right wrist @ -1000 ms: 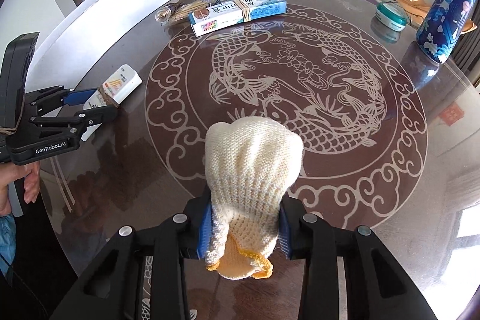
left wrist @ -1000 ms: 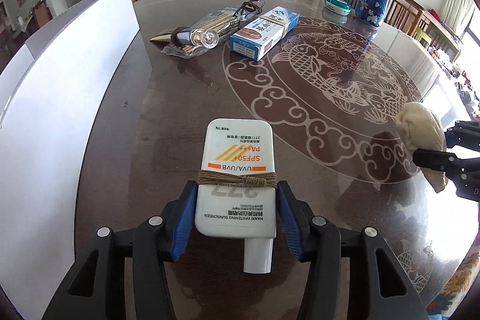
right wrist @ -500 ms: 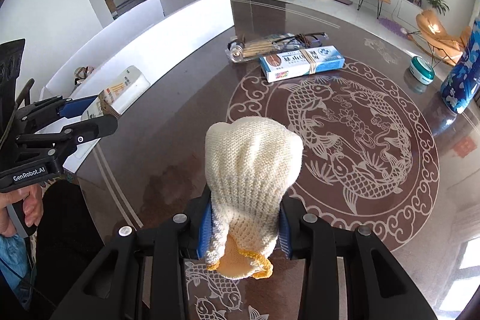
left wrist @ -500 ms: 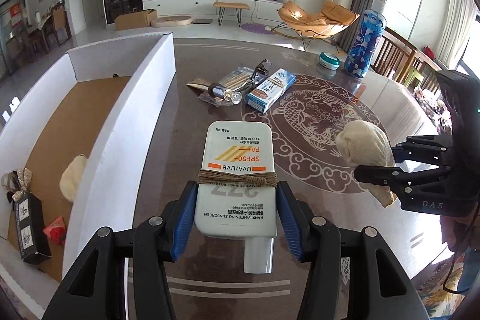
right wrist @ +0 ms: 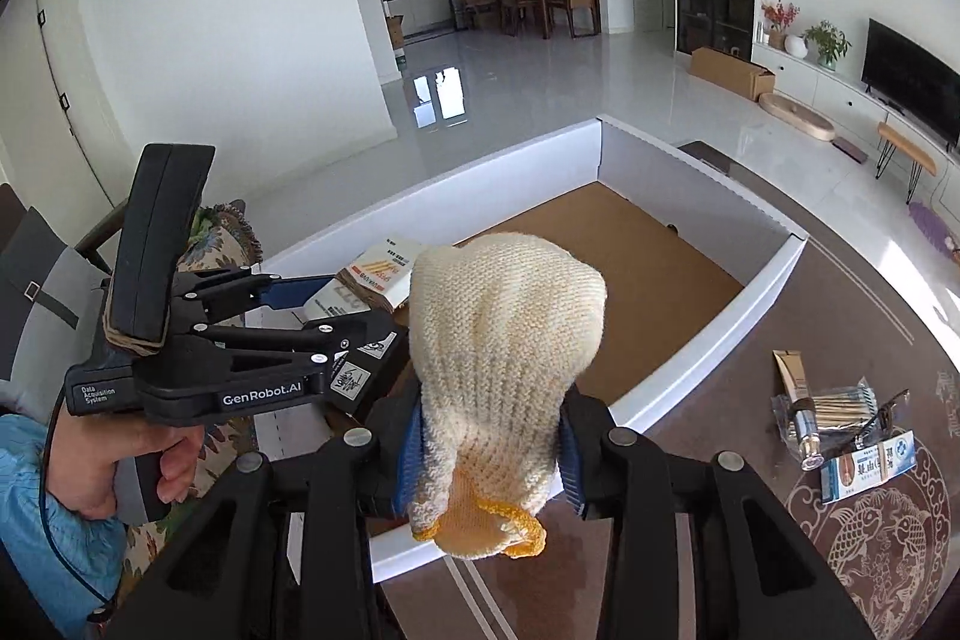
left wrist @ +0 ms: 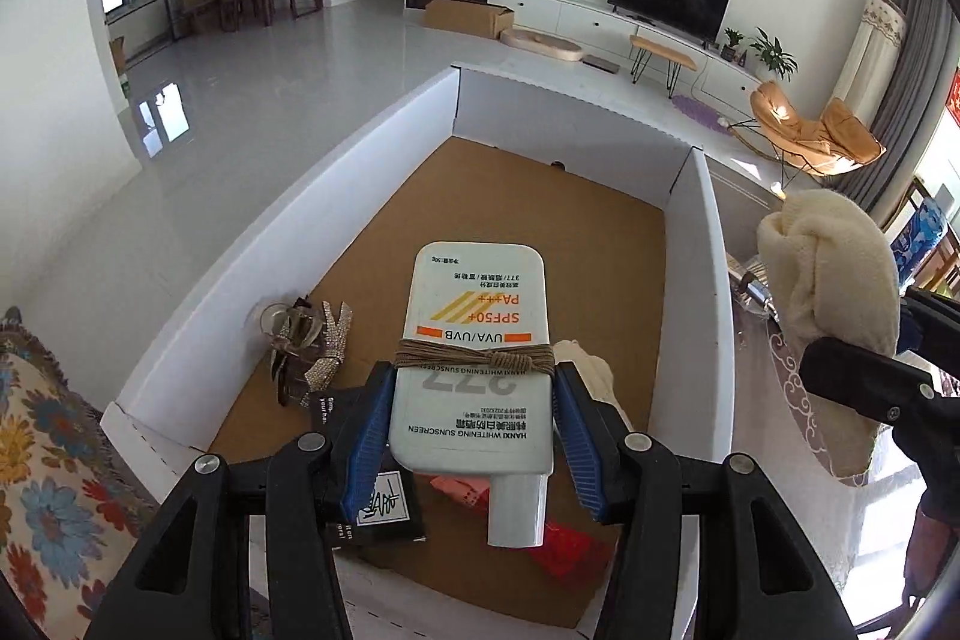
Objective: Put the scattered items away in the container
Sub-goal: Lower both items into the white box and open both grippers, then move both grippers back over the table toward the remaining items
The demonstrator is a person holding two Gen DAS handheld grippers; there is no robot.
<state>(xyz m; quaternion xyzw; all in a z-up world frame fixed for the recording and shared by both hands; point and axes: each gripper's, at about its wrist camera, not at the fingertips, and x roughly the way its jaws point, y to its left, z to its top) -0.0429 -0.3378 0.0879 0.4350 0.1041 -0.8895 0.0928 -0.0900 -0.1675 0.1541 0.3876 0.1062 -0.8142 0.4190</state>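
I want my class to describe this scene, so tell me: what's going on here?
A person is tidying a table with a handheld claw in each hand. The left claw grips a sunscreen tube above the open white box, which already holds a few items. The right claw grips a knitted glove beside it, at the box's edge. A packet of sticks and a small carton lie on the table.

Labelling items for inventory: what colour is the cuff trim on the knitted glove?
Yellow-orange, on a cream knitted glove; it shows best in the right wrist view.
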